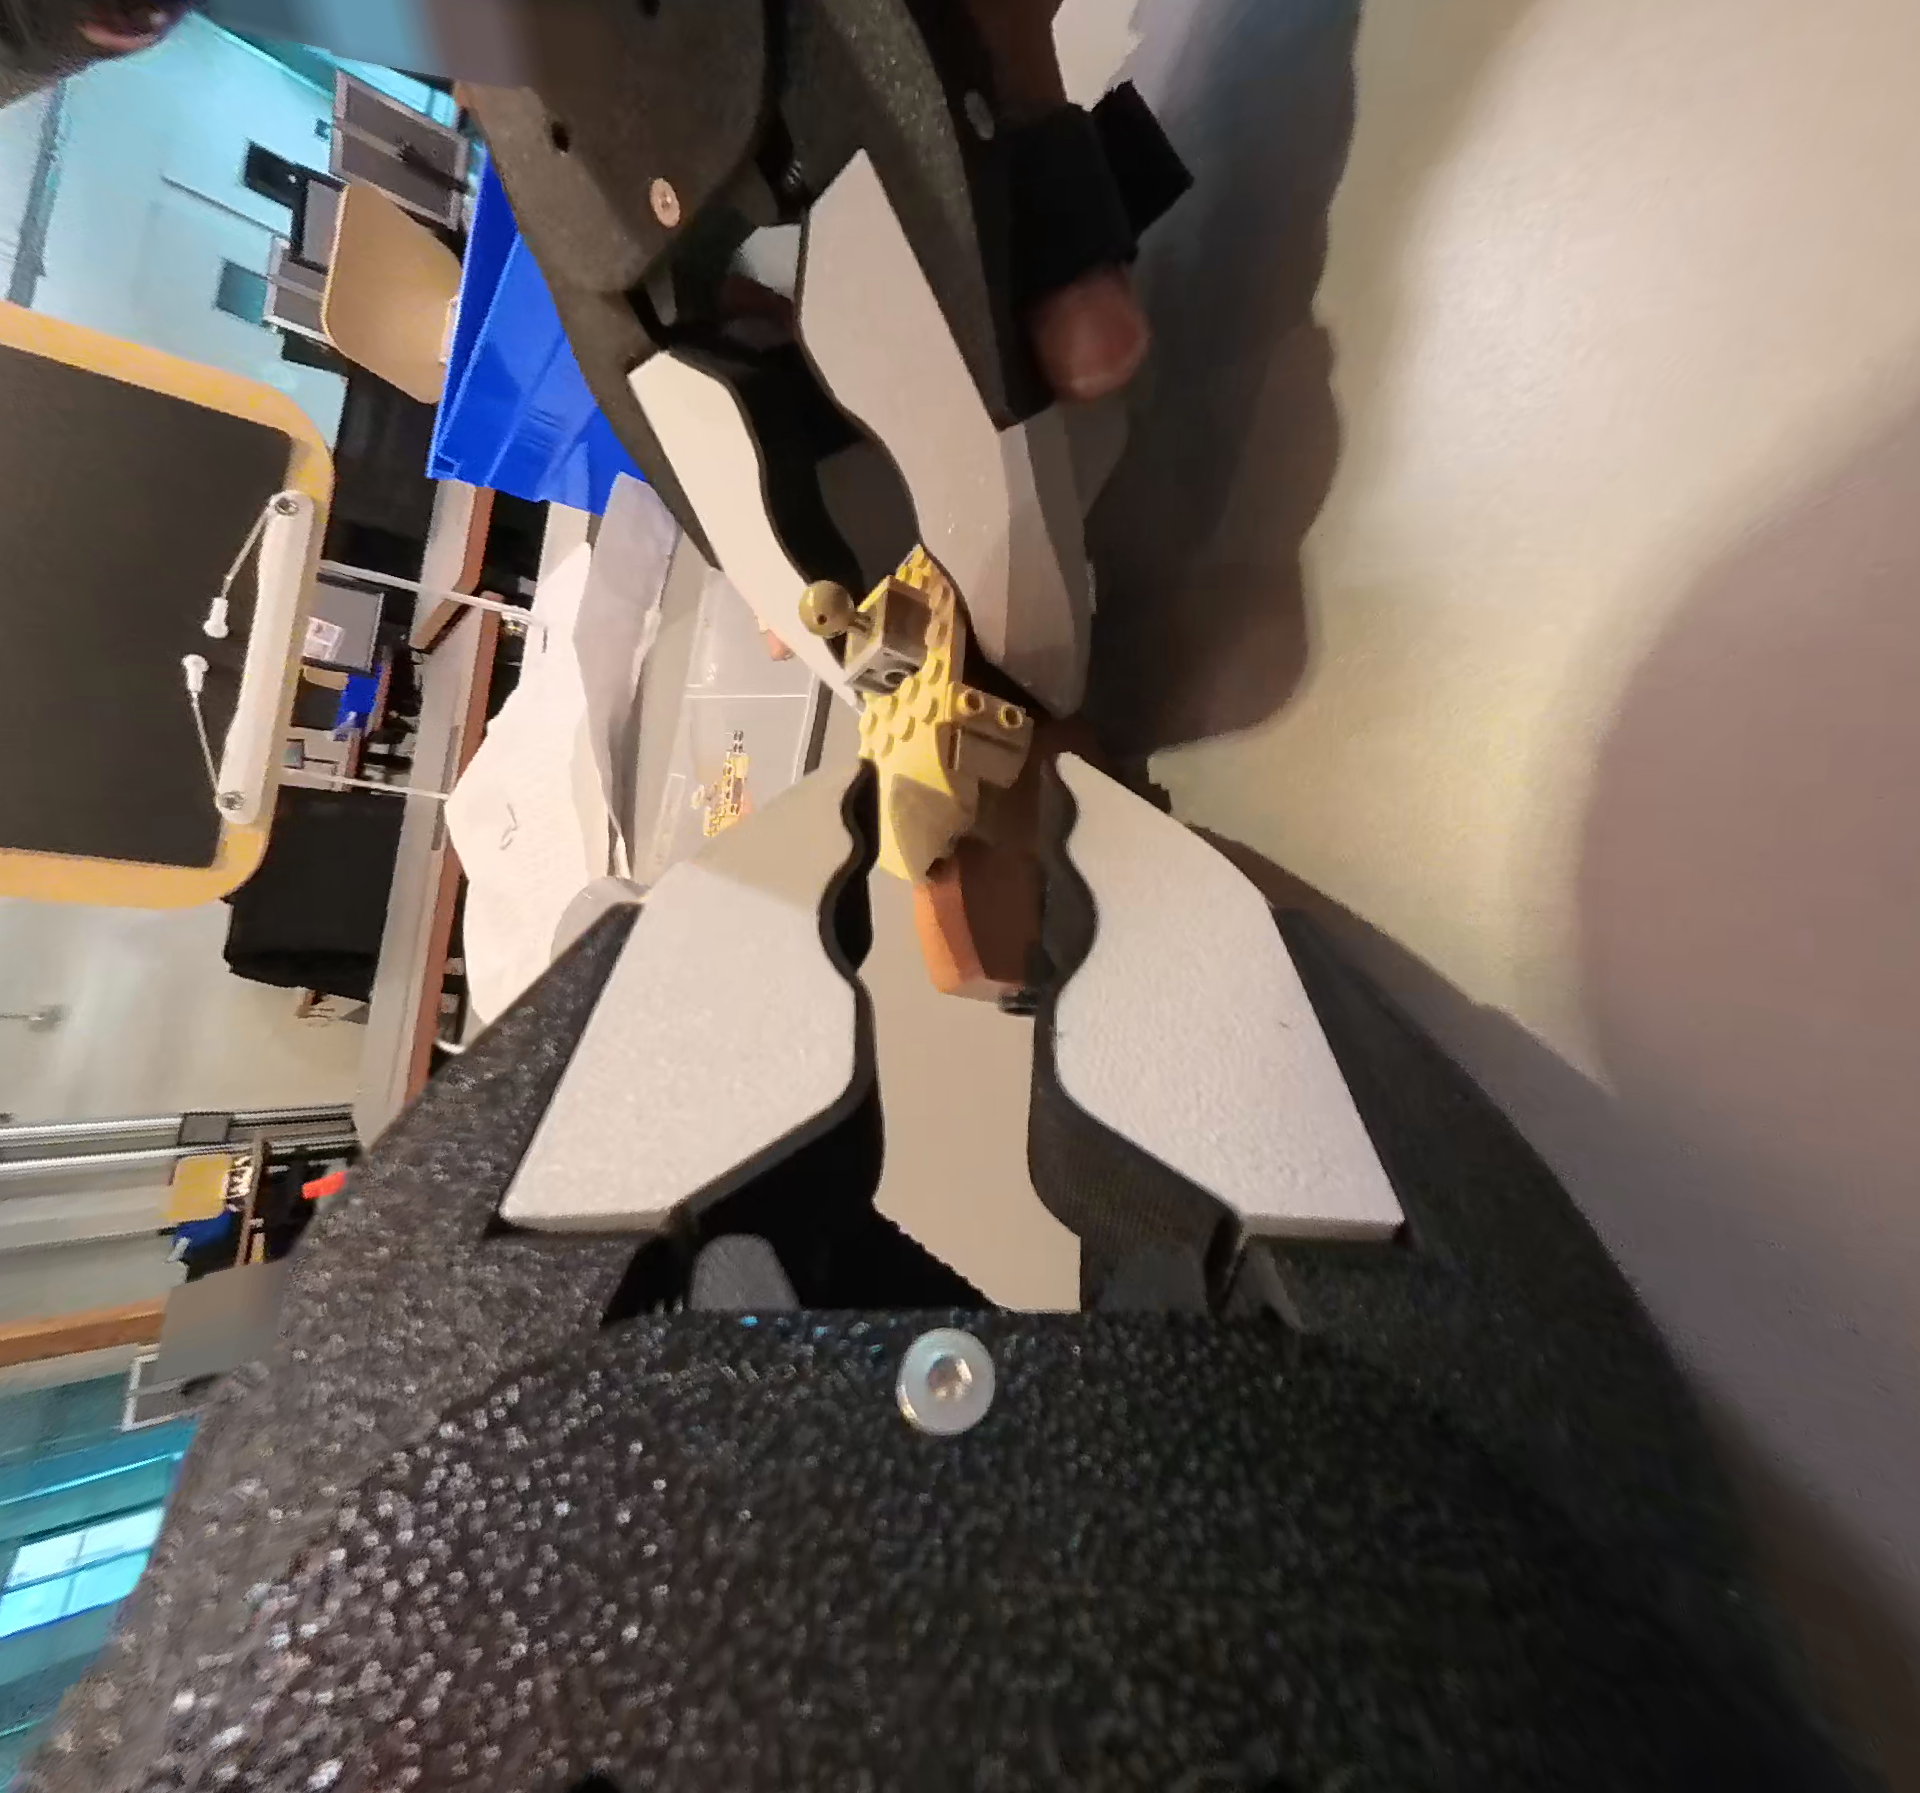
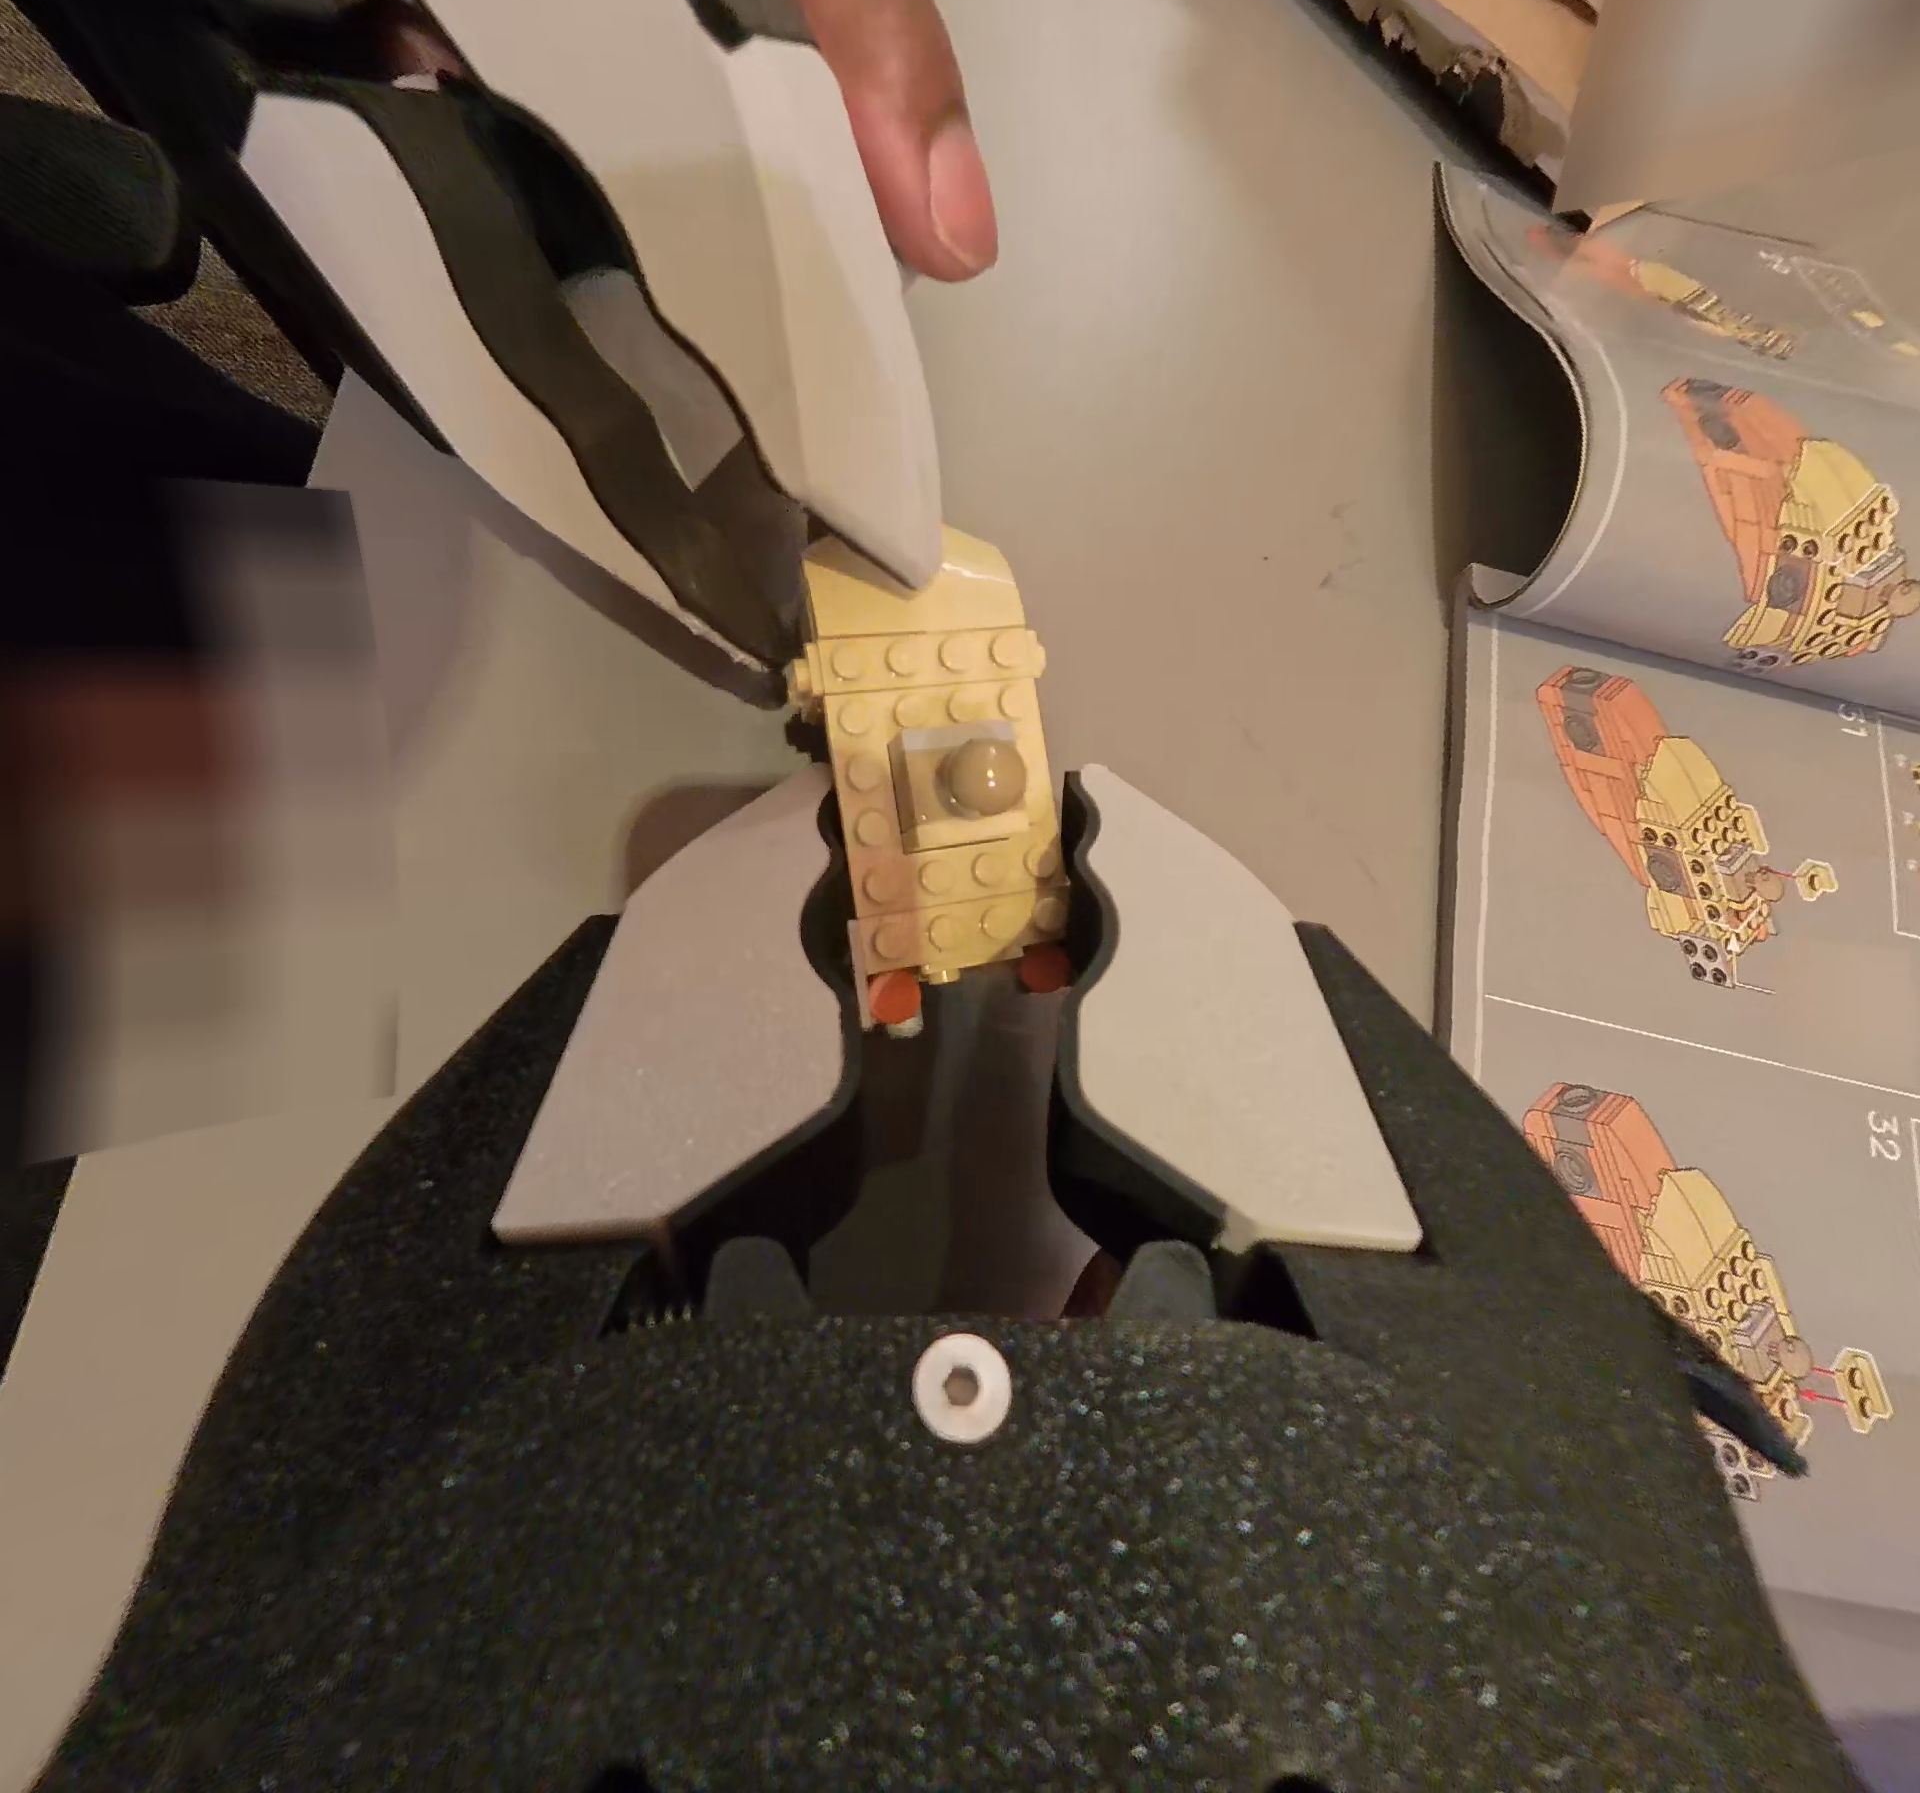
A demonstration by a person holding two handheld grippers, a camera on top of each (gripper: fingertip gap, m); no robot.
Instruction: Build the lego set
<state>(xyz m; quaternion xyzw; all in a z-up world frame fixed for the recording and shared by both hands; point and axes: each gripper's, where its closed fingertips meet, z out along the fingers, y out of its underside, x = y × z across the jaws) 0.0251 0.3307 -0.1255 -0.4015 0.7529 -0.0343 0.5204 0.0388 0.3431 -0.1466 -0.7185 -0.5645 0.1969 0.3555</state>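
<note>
At nine o'clock in my left wrist view the room runs sideways: a blue bin [image 1: 520, 361] and crumpled white paper [image 1: 551, 756] lie far off, which tells me I have rolled that tool on its side. At the centre my left gripper [image 1: 961, 808] has its fingers drawn narrow around the brown end of the lego model [image 1: 940, 756], gripping it there so the tan, studded half stays free. From twelve o'clock my right gripper [image 1: 925, 678] comes down to meet it, its tips pinched on the tan part near the ball-headed piece [image 1: 826, 605]. At three o'clock there is only pale wall and shadow.

In the right wrist view, my left gripper [image 2: 800, 621] enters from ten o'clock, one finger tip lying on the smooth sloped end of the model, a bare finger of my hand [image 2: 925, 112] stretched along it. At the centre my right gripper [image 2: 951, 839] closes narrow on the sides of the lego model [image 2: 930, 756], studs and ball-headed piece [image 2: 982, 777] facing the camera. I judge I hold it from both ends like this to steady it off the table [image 2: 1195, 393] while checking or pressing parts home. At three o'clock the instruction booklet [image 2: 1662, 912] lies open on the table.

Only this view shows the booklet and the full stud face; only the left view shows the model's side profile and brown underside clearly.
</note>
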